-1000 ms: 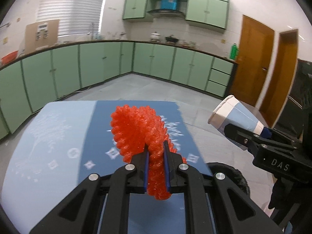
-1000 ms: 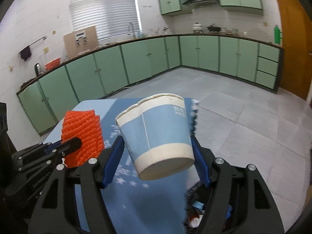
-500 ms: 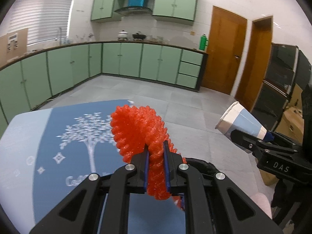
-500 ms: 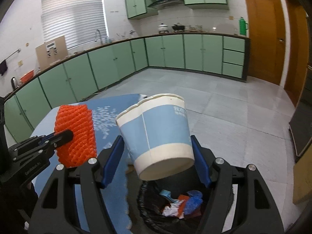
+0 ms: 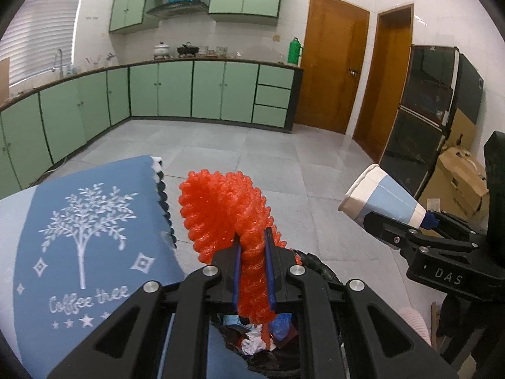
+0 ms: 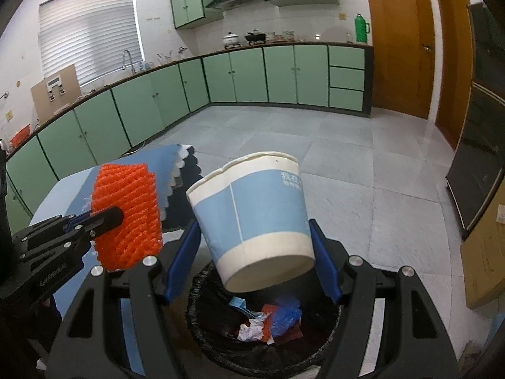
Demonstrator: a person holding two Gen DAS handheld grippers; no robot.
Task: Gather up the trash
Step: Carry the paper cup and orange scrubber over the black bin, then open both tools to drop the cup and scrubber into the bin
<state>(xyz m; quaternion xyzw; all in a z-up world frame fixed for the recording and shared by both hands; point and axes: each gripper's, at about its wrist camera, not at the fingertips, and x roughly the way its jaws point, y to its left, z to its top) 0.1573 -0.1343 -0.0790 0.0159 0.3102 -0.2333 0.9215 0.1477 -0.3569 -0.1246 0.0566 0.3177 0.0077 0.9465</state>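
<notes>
The black-lined bin [image 6: 262,331] sits on the floor beside the table [image 5: 79,221], under both tools; the right gripper [image 6: 252,252] clamps the paper cup [image 6: 252,221], which is tilted and may bounce off the rim; the left gripper [image 5: 252,271] pinches the orange foam net [image 5: 224,208], which may snag on a pad.

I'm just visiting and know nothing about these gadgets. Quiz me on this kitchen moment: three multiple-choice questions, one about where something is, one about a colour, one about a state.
1. Where is the bin?
A. on the counter
B. on the floor below both grippers
C. beside the doors

2. What colour is the foam net?
A. orange-red
B. green
C. white

3. How is the paper cup held?
A. lying in the bin
B. standing on the table
C. clamped in the right gripper

Answers: 1 B, the right wrist view shows its black liner beneath the cup. 2 A, bright orange-red in the left gripper. 3 C, blue pads press its sides.
</notes>
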